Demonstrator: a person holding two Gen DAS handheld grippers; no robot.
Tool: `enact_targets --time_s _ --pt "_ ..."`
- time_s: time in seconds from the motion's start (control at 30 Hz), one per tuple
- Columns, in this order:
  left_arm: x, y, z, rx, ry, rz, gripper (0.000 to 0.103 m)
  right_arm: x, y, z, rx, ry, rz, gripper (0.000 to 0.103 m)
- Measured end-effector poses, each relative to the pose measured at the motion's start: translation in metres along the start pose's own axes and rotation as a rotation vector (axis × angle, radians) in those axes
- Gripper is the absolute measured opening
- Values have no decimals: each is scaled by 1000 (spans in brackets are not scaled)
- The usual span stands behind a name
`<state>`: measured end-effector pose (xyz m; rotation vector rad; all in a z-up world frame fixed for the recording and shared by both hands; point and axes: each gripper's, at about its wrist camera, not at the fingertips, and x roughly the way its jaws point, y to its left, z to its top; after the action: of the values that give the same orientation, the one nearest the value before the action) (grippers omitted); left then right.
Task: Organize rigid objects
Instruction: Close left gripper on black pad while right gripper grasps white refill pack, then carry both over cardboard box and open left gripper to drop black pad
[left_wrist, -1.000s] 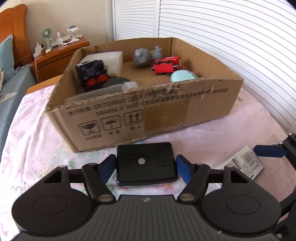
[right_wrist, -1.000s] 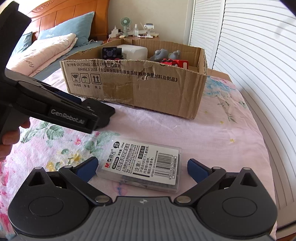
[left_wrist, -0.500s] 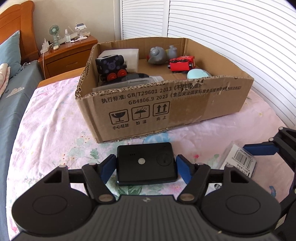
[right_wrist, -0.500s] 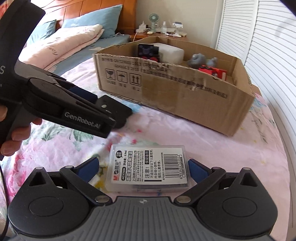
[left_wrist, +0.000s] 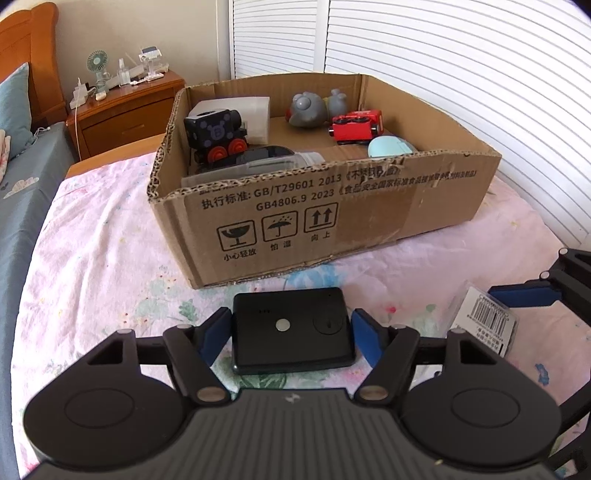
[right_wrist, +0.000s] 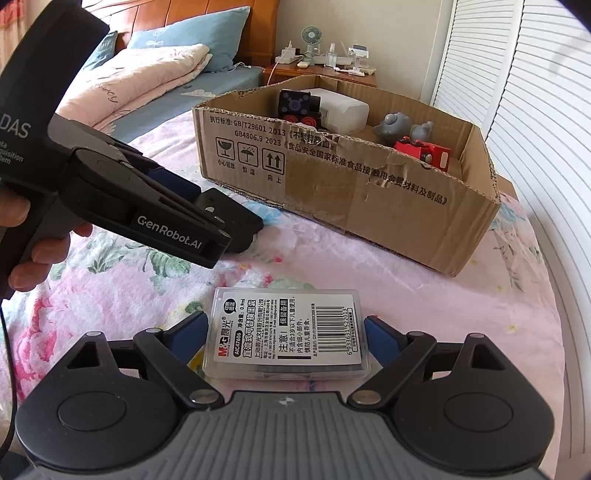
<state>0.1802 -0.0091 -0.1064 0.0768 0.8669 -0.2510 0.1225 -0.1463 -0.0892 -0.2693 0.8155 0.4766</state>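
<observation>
My left gripper (left_wrist: 291, 332) is shut on a flat black box (left_wrist: 291, 328) and holds it above the floral bedsheet, short of the cardboard box (left_wrist: 332, 218). In the right wrist view the left gripper (right_wrist: 236, 229) shows at left with the black box in it. My right gripper (right_wrist: 286, 332) is shut on a clear plastic case with a barcode label (right_wrist: 288, 332), lifted over the sheet. The cardboard box (right_wrist: 369, 192) stands ahead and holds a black toy train (left_wrist: 218, 134), a red toy vehicle (left_wrist: 356, 127), grey figures (left_wrist: 308, 110), a white box and a pale blue object.
A wooden nightstand (left_wrist: 125, 107) with a small fan stands behind the box at left. White louvred doors (left_wrist: 461, 74) run along the right. Pillows and a pink quilt (right_wrist: 147, 74) lie at far left.
Both grippers have risen and drawn back, so the cardboard box looks farther and more of its inside shows. The right gripper's pads have closed onto the clear case.
</observation>
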Motion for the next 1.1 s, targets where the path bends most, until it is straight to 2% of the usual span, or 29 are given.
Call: enact_targets --time_s 0.3,0.73,0.93,1.1 --pt "-12 4 0 20 22 -27 70 -15 -10 2 3 -10 10 93" --pt "-55 -4 13 110 -4 -70 70 -45 -23 17 -61 -27 3 93" --pt "-72 -8 37 129 -57 -106 70 -61 -38 34 -61 -72 6 93" --pt "-69 -15 68 141 -114 -113 70 -68 -50 50 -57 -105 -6 93"
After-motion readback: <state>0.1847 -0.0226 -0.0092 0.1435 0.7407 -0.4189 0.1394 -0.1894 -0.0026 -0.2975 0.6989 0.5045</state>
